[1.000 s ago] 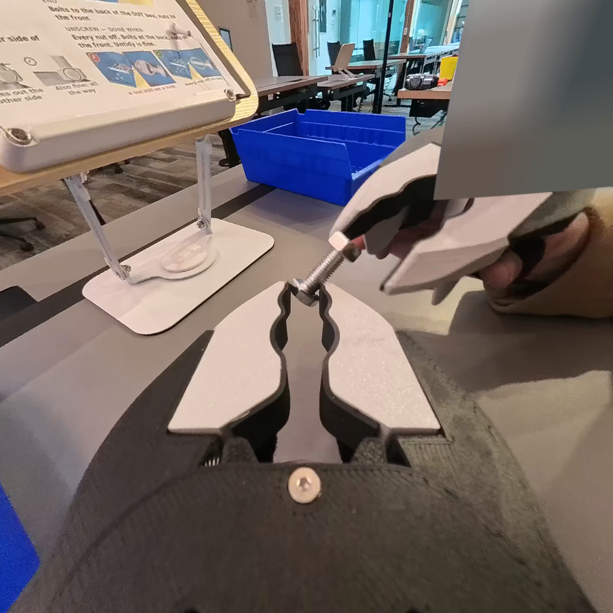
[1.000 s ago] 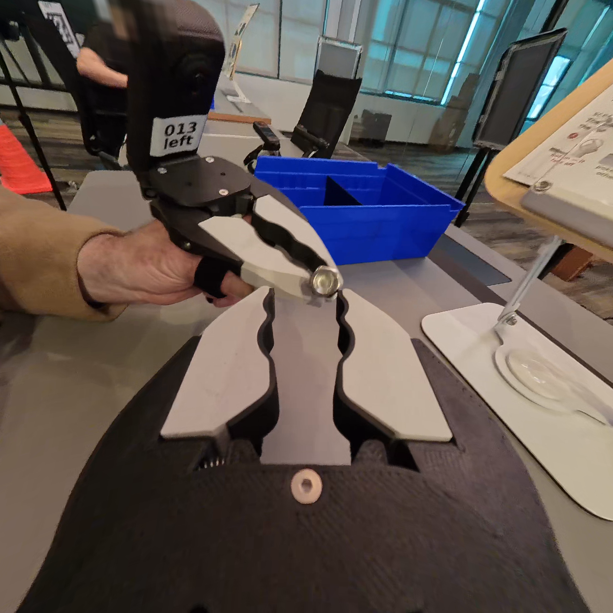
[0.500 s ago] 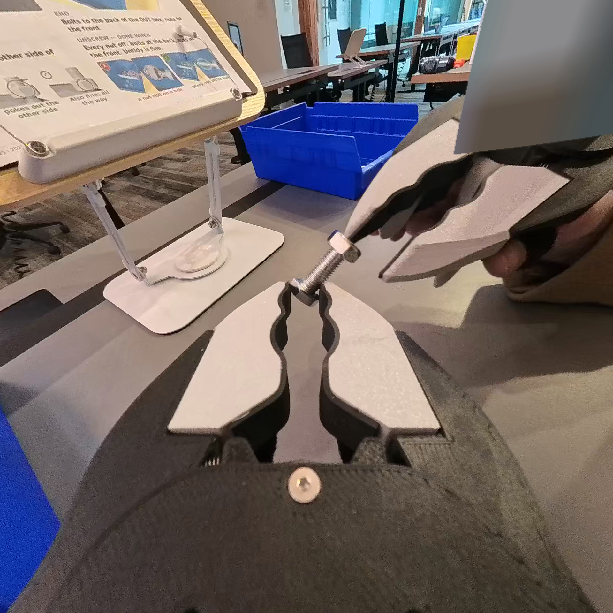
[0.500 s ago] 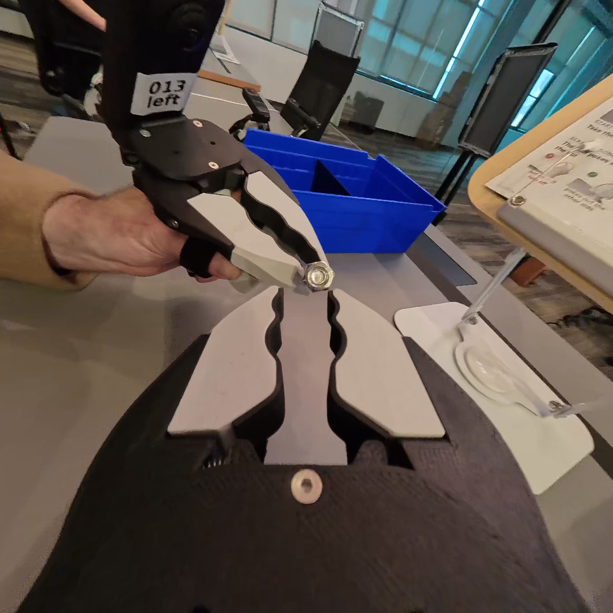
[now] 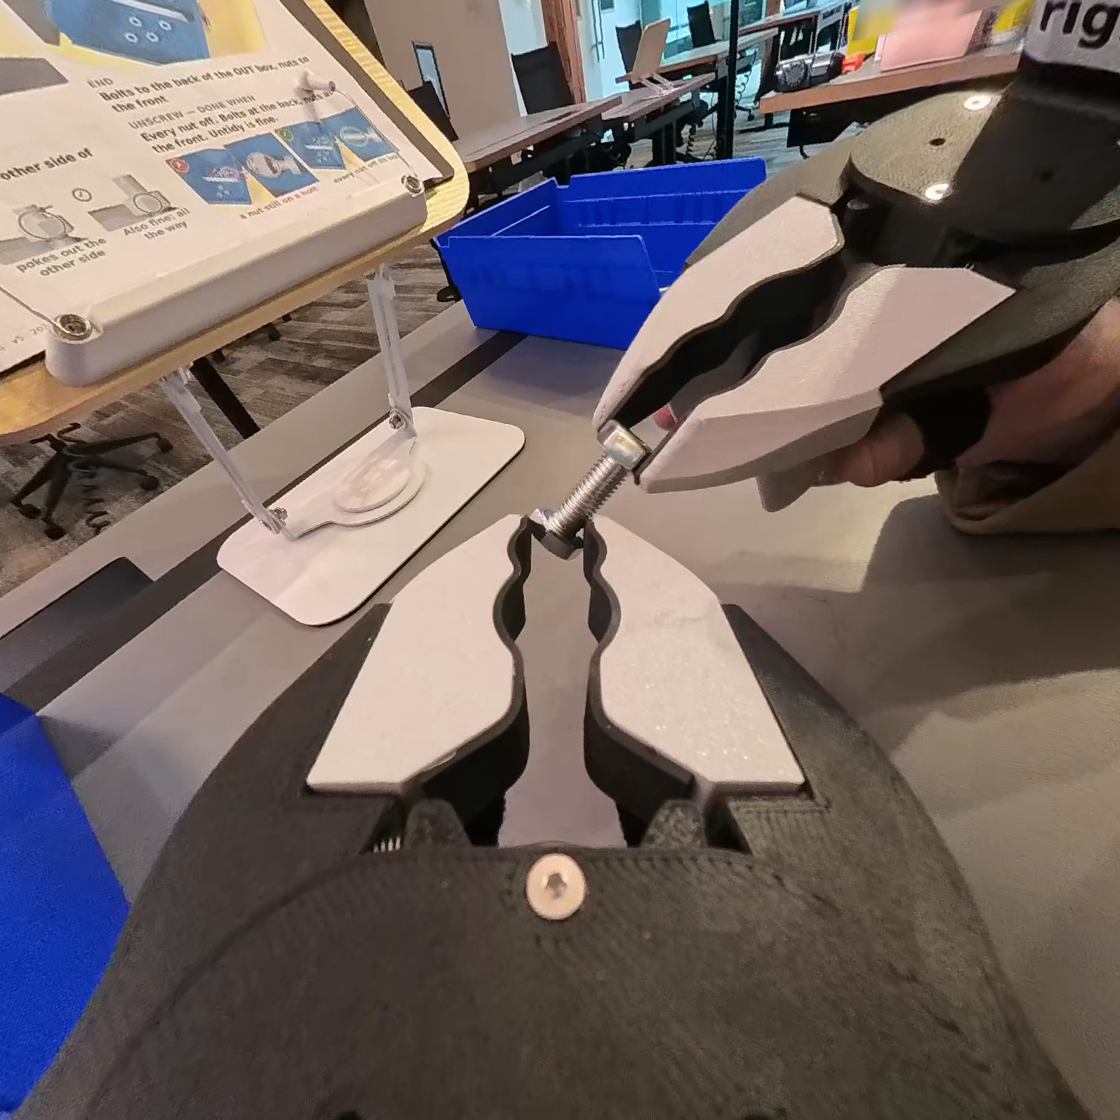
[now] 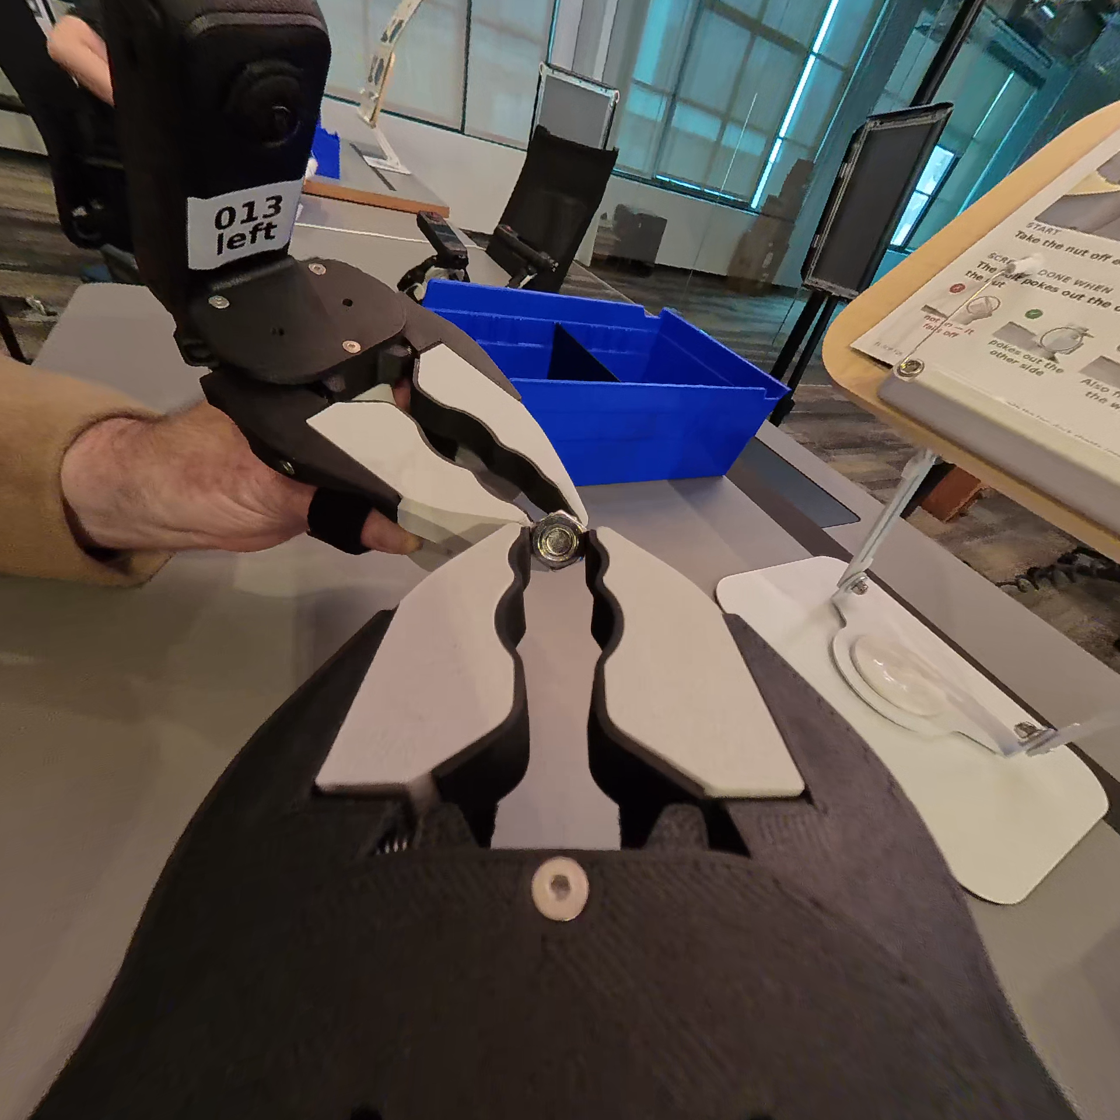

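Presently, left gripper (image 5: 556, 533) clamps the threaded steel bolt's (image 5: 588, 491) head; right gripper (image 6: 557, 539) is closed on its hexagonal steel nut (image 6: 556, 539), evidently so one end is steadied against turning.

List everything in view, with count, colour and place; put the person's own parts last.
bolt: one, silver, held in the air between both grippers
nut: one, silver, at the bolt's far end
blue bin: one, blue, divided, on the table behind the grippers
instruction board: one, white sheet on a wooden panel, tilted on a stand
stand base: one, white, flat on the table
table: one, grey
left hand-held gripper: one, black and white, shut on the bolt's near end
right hand-held gripper: one, shut on the nut
hand: one, tan sleeve, holding the left hand-held gripper
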Demonstrator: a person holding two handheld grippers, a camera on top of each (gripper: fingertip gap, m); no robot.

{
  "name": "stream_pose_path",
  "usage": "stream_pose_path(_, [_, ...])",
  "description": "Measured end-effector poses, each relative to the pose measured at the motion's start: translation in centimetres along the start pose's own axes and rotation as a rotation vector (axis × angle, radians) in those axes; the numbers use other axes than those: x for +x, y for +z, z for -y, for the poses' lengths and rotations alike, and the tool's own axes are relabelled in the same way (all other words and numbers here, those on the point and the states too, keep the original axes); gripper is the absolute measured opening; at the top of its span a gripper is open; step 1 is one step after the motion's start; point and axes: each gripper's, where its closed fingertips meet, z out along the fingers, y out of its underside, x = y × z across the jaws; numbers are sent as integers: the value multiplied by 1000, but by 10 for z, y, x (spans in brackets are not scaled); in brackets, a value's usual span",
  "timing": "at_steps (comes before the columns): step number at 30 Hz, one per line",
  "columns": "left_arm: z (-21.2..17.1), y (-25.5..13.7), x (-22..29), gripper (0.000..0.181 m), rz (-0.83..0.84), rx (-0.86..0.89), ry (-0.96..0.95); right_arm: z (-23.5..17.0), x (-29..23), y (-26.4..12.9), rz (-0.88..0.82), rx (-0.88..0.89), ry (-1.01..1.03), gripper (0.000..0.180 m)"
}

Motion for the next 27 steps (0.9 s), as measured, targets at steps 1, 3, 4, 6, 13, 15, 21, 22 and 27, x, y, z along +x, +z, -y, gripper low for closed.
stream_pose_path(1, [1,0,0,16,-1,9,-4,1,0,0,4,6,9,17])
stream_pose_path(3, [2,0,1,16,-9,18,-7,2,0,-1,13,16,15,17])
stream_pose_path(4, [3,0,2,16,-16,24,-8,3,0,-2,17,21,10,17])
stream_pose_path(6, [5,-1,3,17,-39,37,-11,6,-1,-4,38,44,15,17])
stream_pose_path(13, [22,-12,16,35,-252,163,-125,18,-4,-13,156,156,98,17])
stream_pose_path(15, [29,-17,22,37,-338,228,-183,21,-5,-17,185,187,132,17])
stream_pose_path(21, [45,-26,39,37,-538,355,-322,35,-9,-30,328,344,278,17])
stream_pose_path(22, [45,-26,40,37,-548,358,-337,37,-9,-31,347,361,302,17])
stream_pose_path(27, [52,-32,38,22,-590,429,-395,38,-15,-32,376,383,302,17])
